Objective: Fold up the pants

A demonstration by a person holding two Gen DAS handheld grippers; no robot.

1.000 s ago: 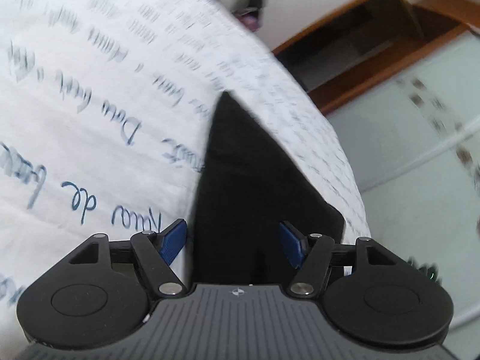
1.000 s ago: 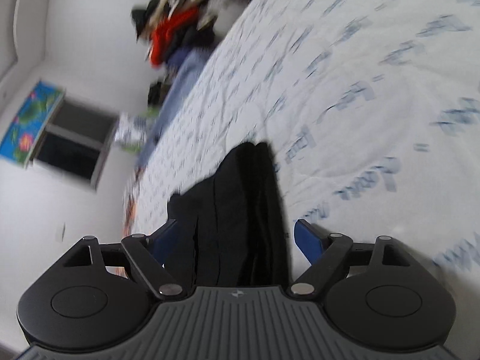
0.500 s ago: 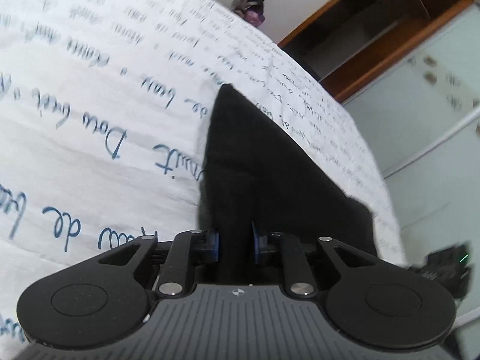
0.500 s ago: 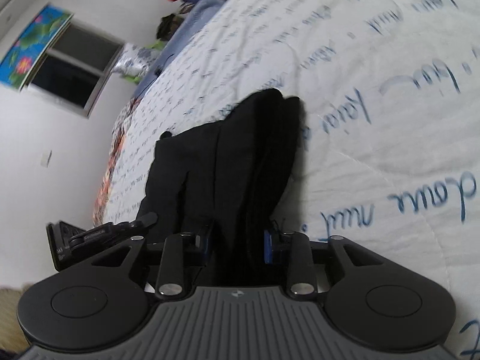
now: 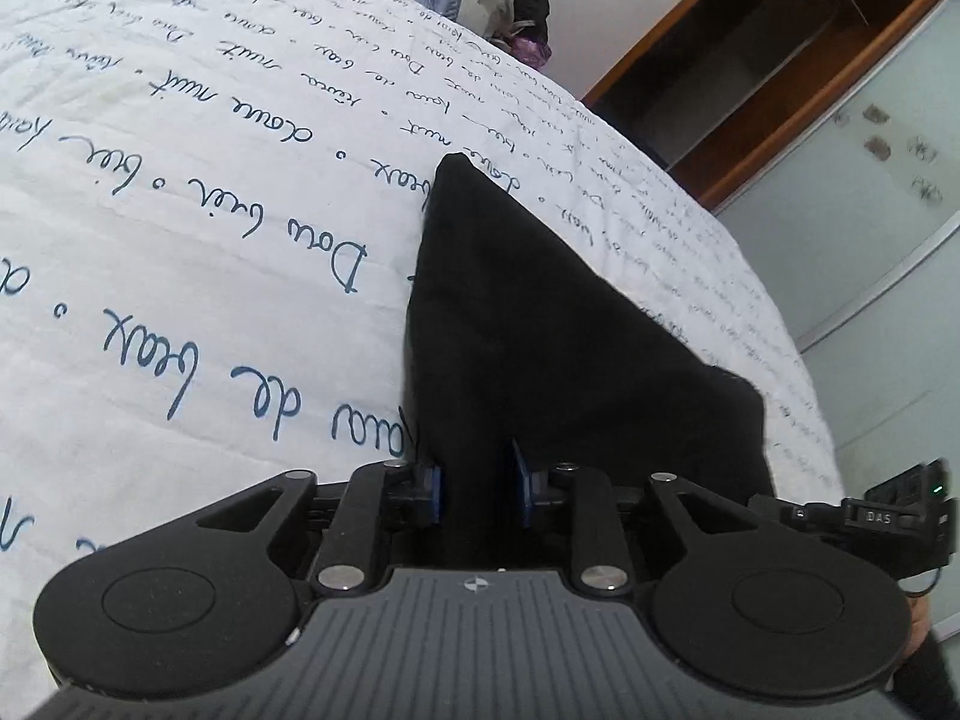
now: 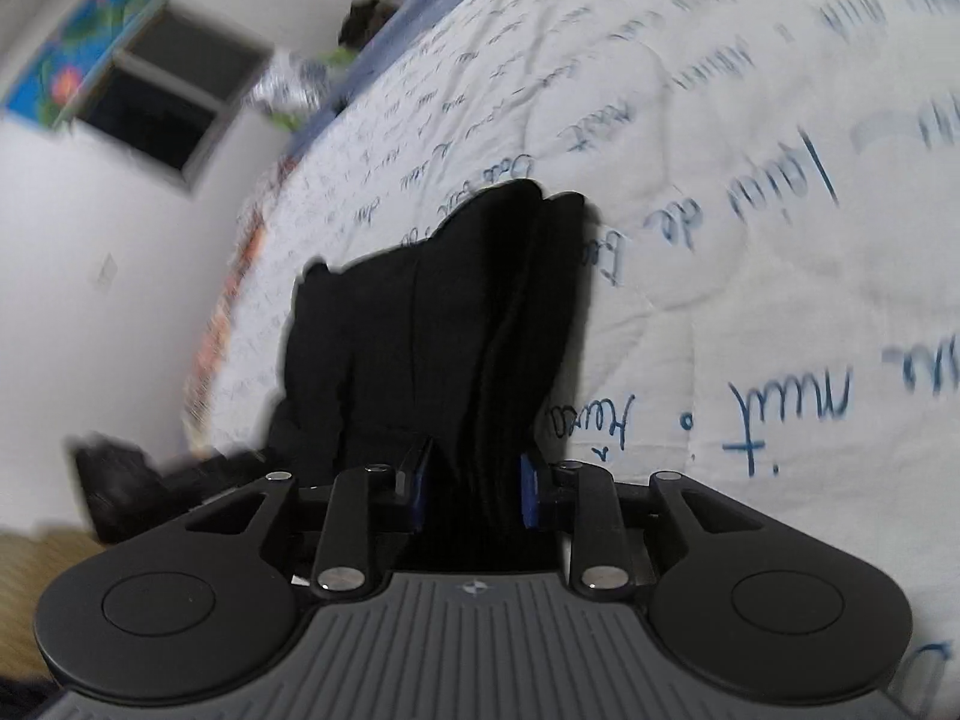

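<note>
Black folded pants (image 5: 540, 312) lie on a white bedspread (image 5: 180, 210) printed with blue handwriting. My left gripper (image 5: 478, 489) has its blue pads on the near edge of the cloth, with fabric filling the gap; its jaws are opening slightly. In the right wrist view the pants (image 6: 432, 324) show several stacked layers. There my right gripper (image 6: 474, 489) is shut on the thick near edge of the pants. The other gripper's black body (image 5: 900, 516) shows at the left view's right edge.
A wooden shelf unit (image 5: 750, 60) and pale sliding doors (image 5: 888, 210) stand beyond the bed's right edge. A pile of clothes (image 5: 516, 12) lies at the far end. A dark window (image 6: 174, 102) is in the white wall on the left of the right wrist view.
Both grippers went from wide open around the pants' near edge to closed on the cloth. The edge of the pants has lifted a little.
</note>
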